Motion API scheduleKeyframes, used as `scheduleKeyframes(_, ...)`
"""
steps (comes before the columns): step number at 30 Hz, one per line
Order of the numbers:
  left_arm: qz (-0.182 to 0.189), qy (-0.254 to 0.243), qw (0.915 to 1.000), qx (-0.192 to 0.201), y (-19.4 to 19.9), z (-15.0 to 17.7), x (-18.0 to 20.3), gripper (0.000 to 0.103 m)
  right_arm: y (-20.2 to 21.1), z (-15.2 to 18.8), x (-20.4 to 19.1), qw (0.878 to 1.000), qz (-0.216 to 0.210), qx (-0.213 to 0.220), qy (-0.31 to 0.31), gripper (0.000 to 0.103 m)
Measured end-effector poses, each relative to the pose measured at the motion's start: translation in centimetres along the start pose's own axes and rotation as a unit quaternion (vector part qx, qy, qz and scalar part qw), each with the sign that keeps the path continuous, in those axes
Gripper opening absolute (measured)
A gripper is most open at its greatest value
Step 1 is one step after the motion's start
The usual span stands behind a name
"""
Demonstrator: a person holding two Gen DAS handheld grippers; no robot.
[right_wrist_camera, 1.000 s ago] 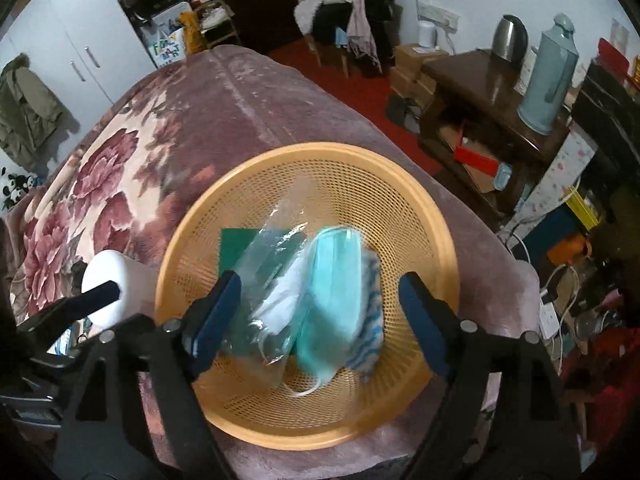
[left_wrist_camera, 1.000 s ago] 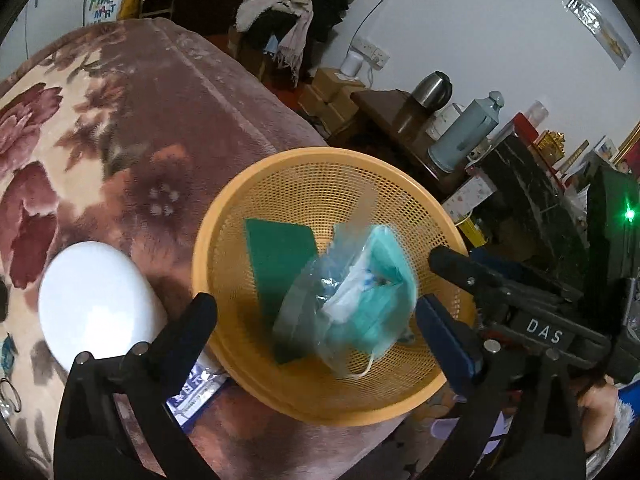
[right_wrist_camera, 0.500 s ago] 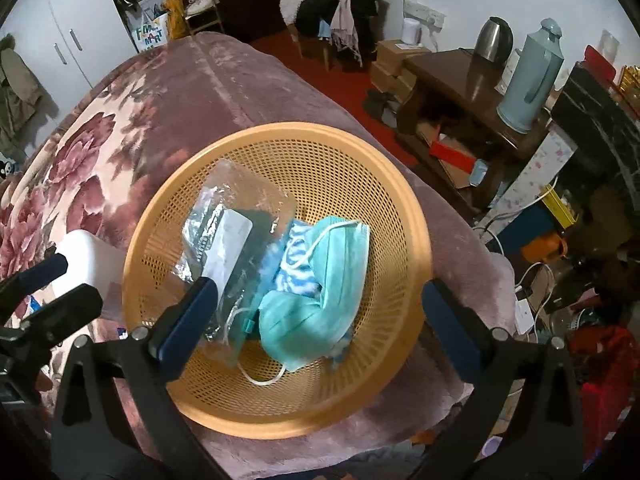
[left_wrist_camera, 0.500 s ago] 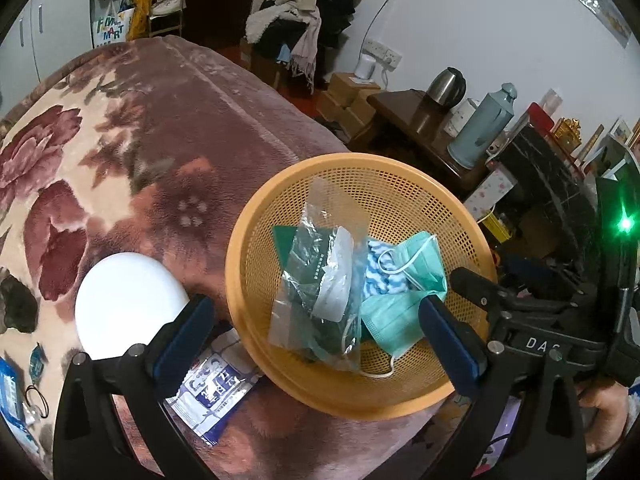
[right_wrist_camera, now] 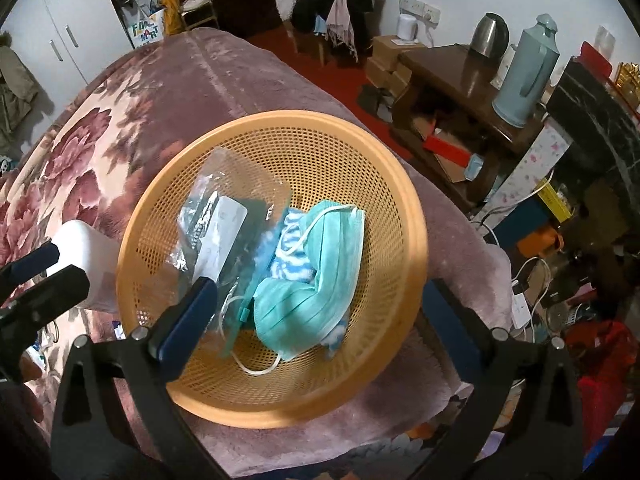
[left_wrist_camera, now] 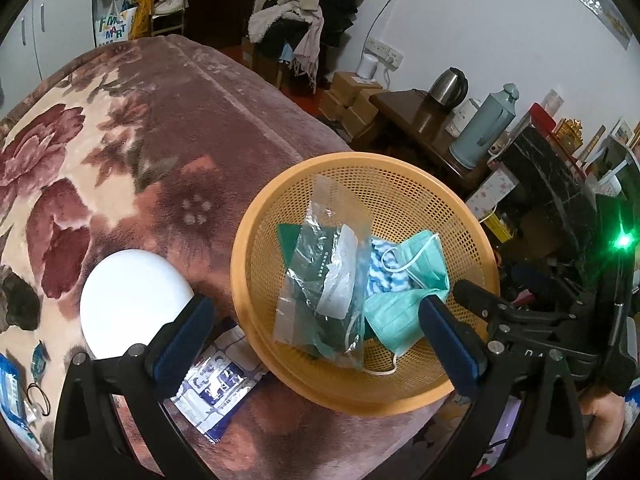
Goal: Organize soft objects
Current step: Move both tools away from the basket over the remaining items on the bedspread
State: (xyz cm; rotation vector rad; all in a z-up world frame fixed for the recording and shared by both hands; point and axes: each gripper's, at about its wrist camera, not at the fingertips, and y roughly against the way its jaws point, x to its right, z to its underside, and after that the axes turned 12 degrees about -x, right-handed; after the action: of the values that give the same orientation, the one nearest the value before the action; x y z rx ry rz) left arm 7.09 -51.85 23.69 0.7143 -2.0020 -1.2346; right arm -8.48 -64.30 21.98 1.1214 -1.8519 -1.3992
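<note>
Two grippers hang over the basket, both spread wide and holding nothing. The right gripper has just been opening, and nothing sits between its jaws; the mask lies below it, in the perforated round orange basket, a pleated teal sheet with white loops. Left of the mask rests a crinkled clear bag, overlapping a blue-striped cloth. The left gripper straddles the basket's near-left rim; a smooth white dome sits beside its left finger on the floral plush blanket.
</note>
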Motion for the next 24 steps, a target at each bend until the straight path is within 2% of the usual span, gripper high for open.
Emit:
scheduleKeyframes(17, 0.003, 0.000, 1.0000, 0.002, 0.5, 0.2, -0.1, 0.102, -0.1, 0.1, -0.4, 1.000, 0.001, 0.000, 0.000, 0.103)
scheduleKeyframes(24, 0.015, 0.002, 0.9998, 0.014, 1.9, 0.5, -0.7, 0.102, 0.1, 0.1, -1.1, 1.000, 0.002, 0.005, 0.001, 0.103)
